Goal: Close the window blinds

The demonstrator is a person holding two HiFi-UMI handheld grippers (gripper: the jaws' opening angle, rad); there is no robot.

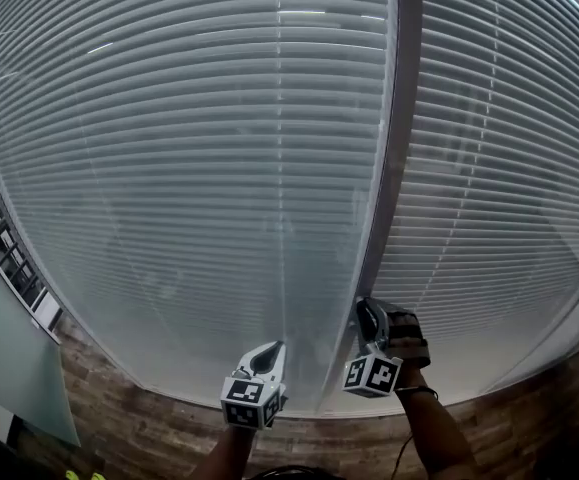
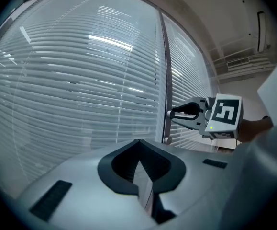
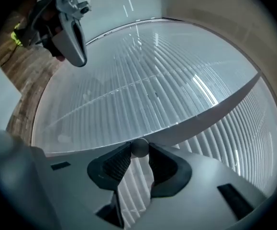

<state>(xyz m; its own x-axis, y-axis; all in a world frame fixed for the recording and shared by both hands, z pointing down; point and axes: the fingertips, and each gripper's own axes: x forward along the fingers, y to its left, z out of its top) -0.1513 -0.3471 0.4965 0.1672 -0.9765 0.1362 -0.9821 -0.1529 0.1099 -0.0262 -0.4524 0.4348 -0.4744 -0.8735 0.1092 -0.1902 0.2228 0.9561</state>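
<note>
Blinds: white horizontal slatted window blinds [image 1: 189,168] fill the window in two panels, left and right. The slats are thin, flat and smooth, stacked closely, and thin vertical cords cross them.
Divider: a plain grey vertical window bar [image 1: 397,148], smooth and matte, separates the two panels.
Wand: a pale grey, rounded control wand [image 3: 139,147] hangs in front of the divider bar. In the right gripper view it shows as a smooth ball-like section.
Right gripper [image 1: 367,313]: the jaws are clamped on the wand. The dark ribbed pads [image 3: 116,164] press against it from both sides at the jaw tips. The body is a smooth grey shell, and the marker cube faces the camera in the head view.
Left gripper [image 1: 267,350]: the jaws are closed tip to tip with nothing between them. In its own view the dark pads form a pointed, spade-like outline. It points at the lower part of the left panel, just left of the right gripper and apart from the slats.
Hands: a black glove [image 1: 407,336] covers the hand on the right gripper. Bare forearms enter from the bottom edge.
Wall: a brown, rough, brick-patterned wall [image 1: 169,428] runs below the blinds.
</note>
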